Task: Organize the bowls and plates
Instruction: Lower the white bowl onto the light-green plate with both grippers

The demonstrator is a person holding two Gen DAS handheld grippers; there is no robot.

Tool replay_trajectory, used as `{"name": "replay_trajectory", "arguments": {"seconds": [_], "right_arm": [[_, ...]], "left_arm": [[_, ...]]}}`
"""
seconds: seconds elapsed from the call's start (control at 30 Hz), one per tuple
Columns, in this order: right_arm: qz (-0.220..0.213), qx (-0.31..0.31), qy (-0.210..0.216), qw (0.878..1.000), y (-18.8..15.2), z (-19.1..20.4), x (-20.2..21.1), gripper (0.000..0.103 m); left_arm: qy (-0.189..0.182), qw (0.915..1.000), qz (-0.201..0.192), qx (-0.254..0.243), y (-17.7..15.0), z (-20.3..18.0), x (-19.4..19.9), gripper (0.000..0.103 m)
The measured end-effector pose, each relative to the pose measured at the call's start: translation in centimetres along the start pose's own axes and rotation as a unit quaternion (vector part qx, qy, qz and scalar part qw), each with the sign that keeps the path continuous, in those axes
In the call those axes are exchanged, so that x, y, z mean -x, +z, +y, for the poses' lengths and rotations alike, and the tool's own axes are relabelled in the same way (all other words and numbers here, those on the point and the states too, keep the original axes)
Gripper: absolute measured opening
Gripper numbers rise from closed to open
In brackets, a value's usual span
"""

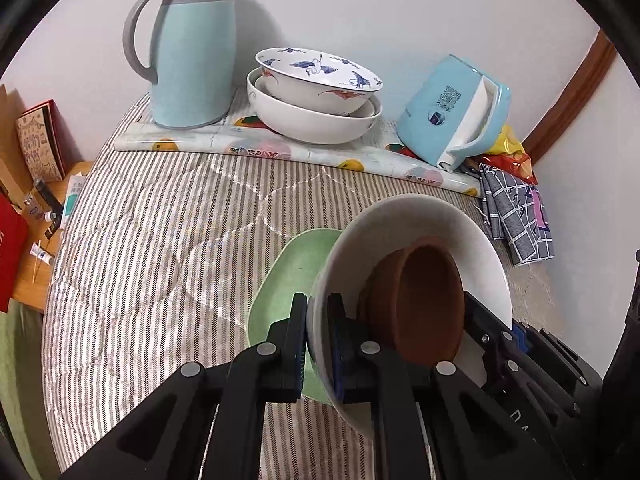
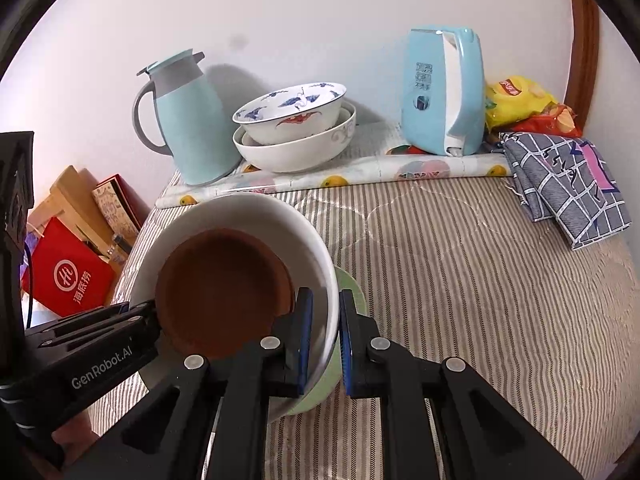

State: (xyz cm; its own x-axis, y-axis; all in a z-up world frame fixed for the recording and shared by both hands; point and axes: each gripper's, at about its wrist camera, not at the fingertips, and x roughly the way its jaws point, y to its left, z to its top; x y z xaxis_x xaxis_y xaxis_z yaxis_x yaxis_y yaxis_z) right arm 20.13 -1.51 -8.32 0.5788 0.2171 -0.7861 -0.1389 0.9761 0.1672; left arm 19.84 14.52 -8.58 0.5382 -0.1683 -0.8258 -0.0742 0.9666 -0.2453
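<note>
The large white ceramic bowl hangs between the two grippers, tilted, with a smaller brown clay bowl nested loose inside it. The left gripper has its fingers nearly closed, pinching the bowl's wall at one side of the rim, one finger outside and one inside. The right gripper grips the opposite side of the rim in the same way. Just beneath the fingers lies a pale green plate, on a striped quilted bed cover.

Glazed ceramic is stiff, slick and breakable, and two bowls together probably weigh a fair amount. The rim is the only thin place the fingers can span, so opposite rim points suit it. The brown bowl sits free and, by my judgement, could slide toward the lower side if the tilt grows.
</note>
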Motion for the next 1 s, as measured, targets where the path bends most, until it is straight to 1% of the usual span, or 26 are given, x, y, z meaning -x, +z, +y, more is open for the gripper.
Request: {"name": "replay_trajectory", "arguments": {"seconds": [0.37, 0.63, 0.87, 1.0], "right_arm": [[0.024, 0.003, 0.004, 1.0, -0.2, 0.6, -2.5, 0.013], [0.054, 0.002, 0.002, 0.999, -0.7, 0.3, -4.9, 0.013], [0.078, -0.006, 0.01, 0.997, -1.1, -0.2, -6.9, 0.013], [0.072, -0.003, 0.012, 0.997, -0.8, -0.2, -7.2, 0.013]], "left_arm": [[0.006, 0.9998, 0.018, 0.01, 0.0, 1.3, -2.3, 0.01], [0.009, 0.9989, 0.042, 0.016, -0.3, 1.9, -4.7, 0.011], [0.019, 0.9981, 0.056, 0.016, -0.5, 2.3, -6.4, 0.011], [0.012, 0.9984, 0.053, 0.017, -0.2, 2.4, -6.6, 0.011]]}}
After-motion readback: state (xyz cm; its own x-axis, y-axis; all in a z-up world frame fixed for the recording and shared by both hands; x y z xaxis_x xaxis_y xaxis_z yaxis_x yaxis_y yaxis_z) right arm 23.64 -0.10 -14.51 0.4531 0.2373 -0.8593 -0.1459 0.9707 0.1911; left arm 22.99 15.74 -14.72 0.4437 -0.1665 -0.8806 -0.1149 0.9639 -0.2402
